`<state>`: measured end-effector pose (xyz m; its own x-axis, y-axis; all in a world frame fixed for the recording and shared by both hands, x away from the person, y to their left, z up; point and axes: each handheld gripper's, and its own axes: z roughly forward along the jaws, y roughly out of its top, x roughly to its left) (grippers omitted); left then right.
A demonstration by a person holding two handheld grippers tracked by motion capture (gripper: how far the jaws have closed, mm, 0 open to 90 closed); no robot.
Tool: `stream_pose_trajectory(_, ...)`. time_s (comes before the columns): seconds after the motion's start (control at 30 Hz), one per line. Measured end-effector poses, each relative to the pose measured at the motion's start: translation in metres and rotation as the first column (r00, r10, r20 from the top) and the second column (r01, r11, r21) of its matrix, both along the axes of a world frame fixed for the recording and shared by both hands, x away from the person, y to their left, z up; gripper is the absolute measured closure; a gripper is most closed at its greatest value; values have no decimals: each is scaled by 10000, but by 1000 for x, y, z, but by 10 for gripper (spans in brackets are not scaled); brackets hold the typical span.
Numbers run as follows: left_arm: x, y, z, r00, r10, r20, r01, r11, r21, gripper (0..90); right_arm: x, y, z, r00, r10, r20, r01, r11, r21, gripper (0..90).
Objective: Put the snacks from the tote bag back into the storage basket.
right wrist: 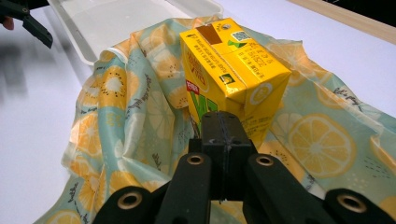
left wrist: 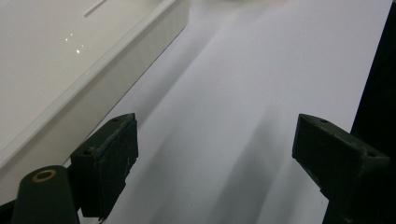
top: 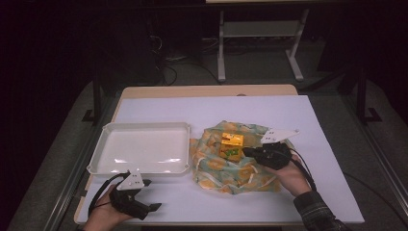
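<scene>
A yellow drink carton (top: pixel 232 147) (right wrist: pixel 233 70) stands upright on a crumpled cloth printed with lemon slices (top: pixel 216 168) (right wrist: pixel 126 116), right of the table's middle. My right gripper (top: pixel 245 151) (right wrist: pixel 225 121) is shut, its jaws pressed together with the tips right at the carton's lower near face. I see nothing between the jaws. My left gripper (top: pixel 153 194) (left wrist: pixel 215 154) rests near the front left edge, open, with only the white table surface between its jaws. It lies just in front of the white tray (top: pixel 144 124) (left wrist: pixel 116 70).
The white tray sits empty at the left, touching the cloth's left edge. A white sheet (top: pixel 240 110) covers the table, with wood showing along the far edge. Beyond the table are metal stand legs and cables on the floor.
</scene>
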<state>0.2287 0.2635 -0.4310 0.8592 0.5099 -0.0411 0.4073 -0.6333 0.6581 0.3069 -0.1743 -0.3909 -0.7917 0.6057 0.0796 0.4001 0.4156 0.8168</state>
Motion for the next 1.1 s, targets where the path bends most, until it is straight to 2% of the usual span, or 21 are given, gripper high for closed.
stream_pose_trajectory(0.47,0,0,0,10000,-17,-22,17,10000,28,141,4,11,-6,9998,122,-150,-124,9998,-125,894)
stream_pose_trajectory(1.1,0,-1,-1,10000,-44,-52,44,10000,5,140,8,6,-9,9998,-105,-150,100,9995,-310,894)
